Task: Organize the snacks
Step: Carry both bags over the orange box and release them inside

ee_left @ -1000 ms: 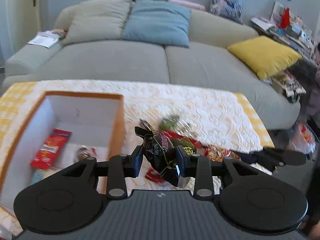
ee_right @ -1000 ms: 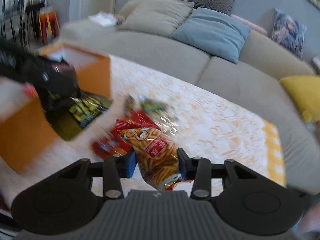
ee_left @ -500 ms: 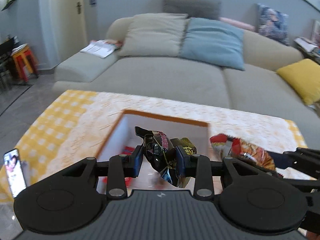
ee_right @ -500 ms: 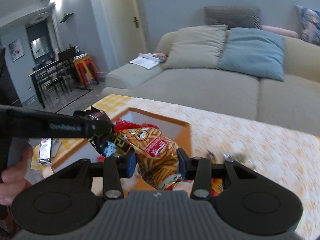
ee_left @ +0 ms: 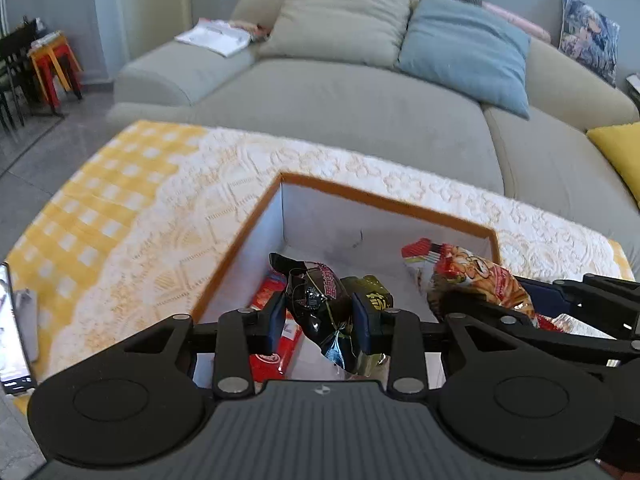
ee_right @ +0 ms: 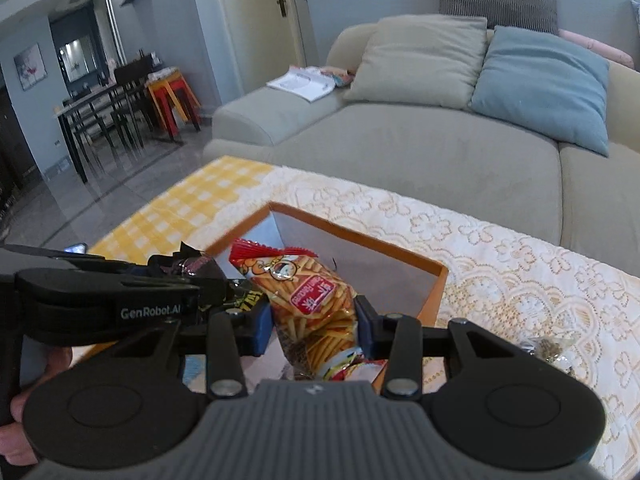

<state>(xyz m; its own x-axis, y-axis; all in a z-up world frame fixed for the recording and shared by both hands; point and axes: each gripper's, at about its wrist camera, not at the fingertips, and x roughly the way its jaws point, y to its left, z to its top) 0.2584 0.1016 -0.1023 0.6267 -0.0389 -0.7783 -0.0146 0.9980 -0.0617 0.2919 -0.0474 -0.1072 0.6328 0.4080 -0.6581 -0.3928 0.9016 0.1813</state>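
An orange box (ee_left: 384, 199) with a white inside stands on the lace-covered table; it also shows in the right wrist view (ee_right: 434, 280). My left gripper (ee_left: 319, 320) is shut on a black snack packet (ee_left: 320, 300) and holds it over the box. My right gripper (ee_right: 314, 320) is shut on an orange-red bag of stick snacks (ee_right: 312, 300), also over the box; that bag shows in the left wrist view (ee_left: 472, 276). A red packet (ee_left: 276, 344) lies inside the box.
A clear wrapped snack (ee_right: 548, 350) lies on the table right of the box. A phone (ee_left: 12, 340) lies at the table's left edge. A grey sofa (ee_left: 360, 92) with cushions stands behind the table. Dining chairs and stools (ee_right: 120, 104) stand far left.
Both grippers have carried their packets from the loose snack pile leftward to above the open box. Both stay shut on their packets.
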